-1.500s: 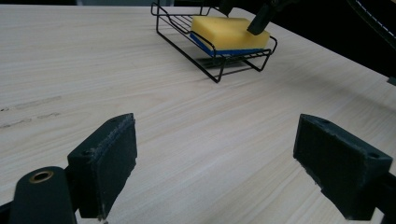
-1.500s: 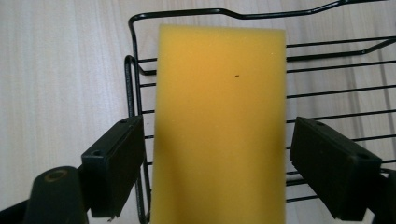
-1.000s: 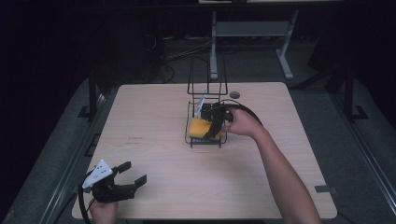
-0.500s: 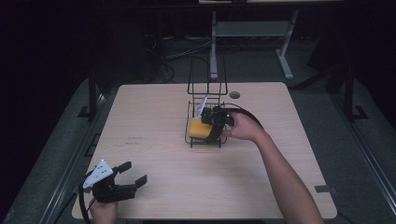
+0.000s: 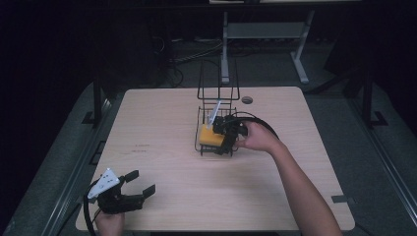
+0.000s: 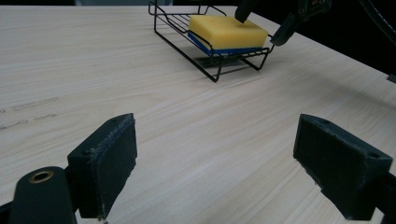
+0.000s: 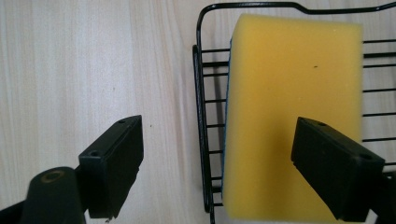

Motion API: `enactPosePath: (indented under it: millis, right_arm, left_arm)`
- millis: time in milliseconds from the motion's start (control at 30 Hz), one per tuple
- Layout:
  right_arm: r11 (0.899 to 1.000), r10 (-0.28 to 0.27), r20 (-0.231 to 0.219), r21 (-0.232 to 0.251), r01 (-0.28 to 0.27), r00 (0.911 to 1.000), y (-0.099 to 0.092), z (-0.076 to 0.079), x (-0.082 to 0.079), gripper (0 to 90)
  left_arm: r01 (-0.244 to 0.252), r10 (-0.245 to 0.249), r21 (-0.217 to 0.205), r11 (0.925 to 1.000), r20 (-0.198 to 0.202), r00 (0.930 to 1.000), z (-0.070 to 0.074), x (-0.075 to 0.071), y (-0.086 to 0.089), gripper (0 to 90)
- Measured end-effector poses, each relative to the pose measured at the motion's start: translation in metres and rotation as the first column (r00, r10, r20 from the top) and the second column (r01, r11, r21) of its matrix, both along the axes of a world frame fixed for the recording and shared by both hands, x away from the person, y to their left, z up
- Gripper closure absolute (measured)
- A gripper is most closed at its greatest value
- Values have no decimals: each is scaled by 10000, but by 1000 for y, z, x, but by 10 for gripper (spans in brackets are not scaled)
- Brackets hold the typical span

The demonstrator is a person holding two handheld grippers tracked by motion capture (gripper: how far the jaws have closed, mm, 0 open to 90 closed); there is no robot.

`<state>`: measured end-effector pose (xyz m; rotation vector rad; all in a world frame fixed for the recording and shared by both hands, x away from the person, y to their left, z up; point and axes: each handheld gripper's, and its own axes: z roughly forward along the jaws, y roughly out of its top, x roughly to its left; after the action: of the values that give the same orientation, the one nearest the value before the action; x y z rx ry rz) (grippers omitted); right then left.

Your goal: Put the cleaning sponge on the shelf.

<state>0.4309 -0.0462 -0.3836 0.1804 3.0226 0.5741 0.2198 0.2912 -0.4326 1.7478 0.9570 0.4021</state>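
Matt, porous yellow foam sponge (image 7: 289,121) lies in a glossy black wire rack (image 7: 201,116) on pale, smooth wood-grain table (image 5: 162,123).

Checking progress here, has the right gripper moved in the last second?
Yes. The right gripper has slid toward the table's near edge, along the wire rack.

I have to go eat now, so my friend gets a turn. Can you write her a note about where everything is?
Right gripper: jaws open, over the sponge, holding nothing.
Left gripper: jaws open, near the table's front left corner, idle.
The yellow sponge with a blue underside lies flat in the black wire rack mid-table.
Done: sponge is in the rack.
Left: probably just draw the right gripper clear.
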Motion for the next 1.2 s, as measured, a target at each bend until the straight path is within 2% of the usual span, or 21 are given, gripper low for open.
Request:
enactPosePath:
  millis: [100,167,700,833,1100,1200]
  right_arm:
    - [10000,31,-52,33,-30,10000,-1,0,-2,167]
    - [9999,30,150,-97,-28,9999,-2,1,-5,167]
    - [9992,350,219,-176,-347,9991,4,6,-18,166]
    - [9993,363,163,-26,-362,9992,4,5,-23,166]
    - [9992,390,208,-118,-388,9990,-1,5,-32,163]
    - [9991,386,195,149,-389,9991,-4,7,-36,163]
  left_arm:
    - [5,-5,-20,10000,-10,10000,0,0,0,128]
    - [1,-1,-27,10000,-4,10000,0,0,0,128]
    - [-14,14,-27,10000,-10,10000,0,0,-1,128]
    - [15,-15,14,10000,-9,10000,0,0,-1,128]
    - [-27,27,-75,10000,-34,10000,0,0,-2,128]
    - [-12,12,-26,10000,-43,10000,0,0,-3,128]
